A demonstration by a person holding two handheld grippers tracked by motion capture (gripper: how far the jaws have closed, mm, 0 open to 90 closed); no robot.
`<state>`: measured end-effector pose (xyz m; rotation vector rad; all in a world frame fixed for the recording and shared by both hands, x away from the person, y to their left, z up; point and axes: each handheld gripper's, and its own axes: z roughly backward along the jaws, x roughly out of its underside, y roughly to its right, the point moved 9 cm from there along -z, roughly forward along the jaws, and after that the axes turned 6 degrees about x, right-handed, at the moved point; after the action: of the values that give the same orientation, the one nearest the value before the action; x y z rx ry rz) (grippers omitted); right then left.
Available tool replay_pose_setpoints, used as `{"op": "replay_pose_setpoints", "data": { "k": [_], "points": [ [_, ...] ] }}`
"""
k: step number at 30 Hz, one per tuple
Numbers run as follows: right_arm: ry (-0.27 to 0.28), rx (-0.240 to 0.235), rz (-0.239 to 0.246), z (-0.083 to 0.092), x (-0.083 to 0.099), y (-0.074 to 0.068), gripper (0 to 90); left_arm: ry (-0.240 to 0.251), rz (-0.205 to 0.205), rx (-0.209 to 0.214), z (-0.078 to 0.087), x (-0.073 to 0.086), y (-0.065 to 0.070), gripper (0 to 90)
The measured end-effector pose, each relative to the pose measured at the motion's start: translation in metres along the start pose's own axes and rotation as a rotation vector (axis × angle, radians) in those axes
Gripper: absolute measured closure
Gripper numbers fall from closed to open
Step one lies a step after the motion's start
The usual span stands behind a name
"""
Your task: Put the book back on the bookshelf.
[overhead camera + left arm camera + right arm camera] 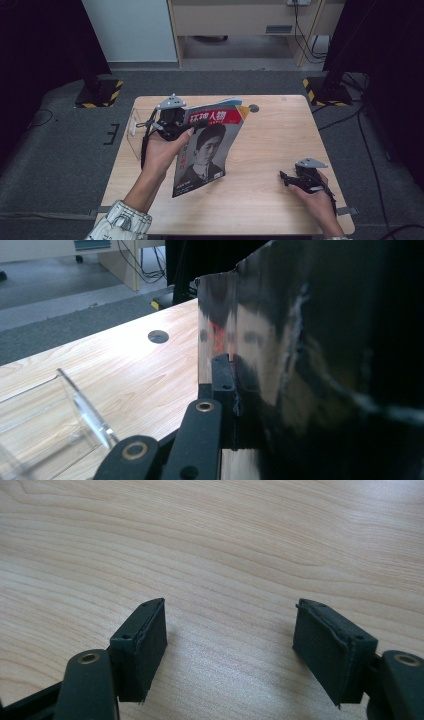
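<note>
At the far left of the wooden bench [260, 150] stands a clear plastic box [134, 131], and nothing shows inside it: through its see-through wall [45, 415] in the left gripper view you see just the wood grain beneath.

The left hand-held gripper [172, 122] is clamped on a magazine [210, 150], pinching it near the top left corner of its cover. The magazine hangs tilted above the middle of the bench, its red title band uppermost and the portrait on the cover facing the person. In the left gripper view a black pad [223, 382] lies flat against the glossy cover [280, 365], with the box just beside and below the gripper.

The right hand-held gripper [290, 179] rests low over the near right part of the bench, well apart from the magazine. Its jaws stand wide apart with nothing between them; the right gripper view shows both black pads [145, 640] over bare wood.
</note>
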<state>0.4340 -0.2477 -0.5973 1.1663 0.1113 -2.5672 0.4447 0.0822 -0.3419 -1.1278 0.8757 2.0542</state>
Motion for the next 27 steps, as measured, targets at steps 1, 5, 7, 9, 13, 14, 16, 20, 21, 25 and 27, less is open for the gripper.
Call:
{"op": "replay_pose_setpoints", "data": {
  "k": [1,5,7,9,13,14,16,20,21,25,27],
  "points": [
    [-0.002,0.000,0.000,0.000,0.000,0.000,28.6,0.004,0.002,-0.003,0.002,0.000,-0.001,86.4],
    [-0.001,0.002,-0.001,0.000,0.000,0.000,27.4,0.009,0.007,-0.013,0.011,0.002,-0.004,86.5],
    [-0.002,0.001,-0.003,0.000,0.000,0.000,26.9,0.013,0.009,-0.017,0.015,0.002,-0.006,86.4],
    [-0.006,0.001,-0.002,0.000,0.001,0.000,26.1,0.018,0.011,-0.022,0.019,0.002,-0.007,86.4],
    [-0.006,0.003,-0.002,0.000,0.001,0.000,25.8,0.020,0.012,-0.030,0.025,0.003,-0.010,86.4],
    [-0.006,0.003,-0.003,0.000,0.001,0.000,25.8,0.019,0.013,-0.031,0.026,0.004,-0.011,86.5],
    [-0.005,0.004,-0.001,0.000,0.001,0.000,25.8,0.019,0.011,-0.035,0.029,0.004,-0.012,86.4],
    [-0.006,0.003,-0.003,0.000,0.001,0.000,25.8,0.027,0.015,-0.042,0.034,0.005,-0.014,86.4],
    [-0.006,0.003,-0.003,0.000,0.001,0.000,25.7,0.028,0.015,-0.043,0.035,0.005,-0.015,86.5],
    [-0.006,0.003,-0.003,0.000,0.001,0.000,25.7,0.030,0.016,-0.049,0.040,0.005,-0.017,86.5],
    [-0.005,0.003,-0.001,0.000,0.001,0.000,25.7,0.032,0.019,-0.053,0.042,0.006,-0.019,86.4]
  ]
}}
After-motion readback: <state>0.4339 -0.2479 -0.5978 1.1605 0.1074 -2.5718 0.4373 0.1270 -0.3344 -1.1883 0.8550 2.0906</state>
